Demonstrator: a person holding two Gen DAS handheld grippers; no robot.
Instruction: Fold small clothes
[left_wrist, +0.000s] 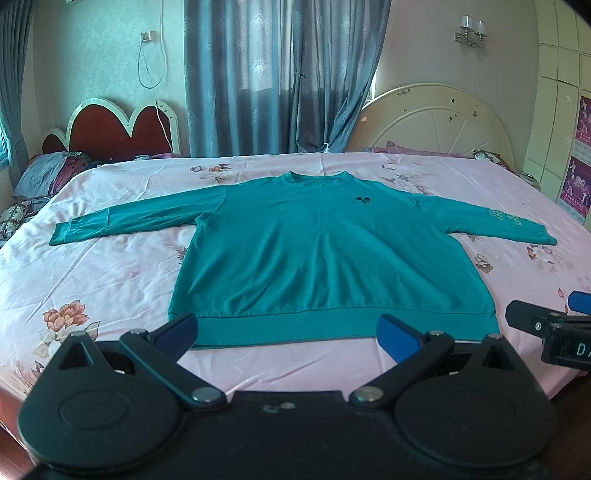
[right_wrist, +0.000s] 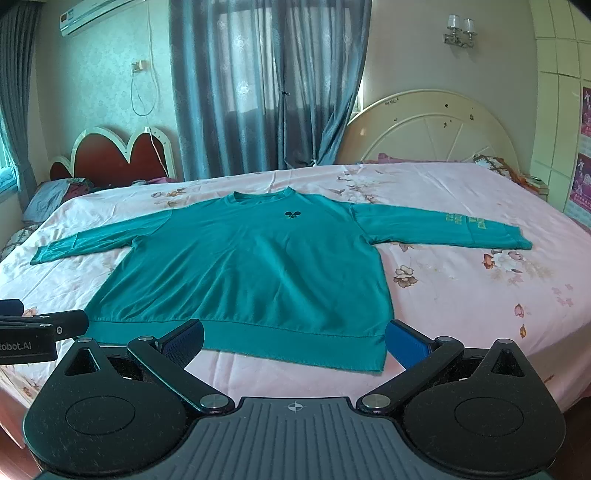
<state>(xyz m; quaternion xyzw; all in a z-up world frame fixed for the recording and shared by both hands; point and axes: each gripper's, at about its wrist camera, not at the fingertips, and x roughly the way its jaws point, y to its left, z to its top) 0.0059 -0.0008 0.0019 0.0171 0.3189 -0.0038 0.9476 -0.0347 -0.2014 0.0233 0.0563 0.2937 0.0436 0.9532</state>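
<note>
A teal long-sleeved sweatshirt (left_wrist: 325, 251) (right_wrist: 255, 266) lies flat and face up on the bed, both sleeves spread out sideways, a small dark logo on its chest. Its ribbed hem faces me. My left gripper (left_wrist: 288, 336) hovers open just in front of the hem, nothing between its blue pads. My right gripper (right_wrist: 295, 339) is also open and empty, in front of the hem's right half. In the left wrist view the right gripper's tip (left_wrist: 546, 321) shows at the right edge; in the right wrist view the left gripper's tip (right_wrist: 44, 325) shows at the left edge.
The bed is covered by a pink floral sheet (left_wrist: 110, 266) (right_wrist: 480, 295). Pillows (left_wrist: 44, 177) lie at the far left by a red heart-shaped headboard (left_wrist: 122, 129). A cream round headboard (right_wrist: 436, 129) and blue curtains (right_wrist: 258, 85) stand behind.
</note>
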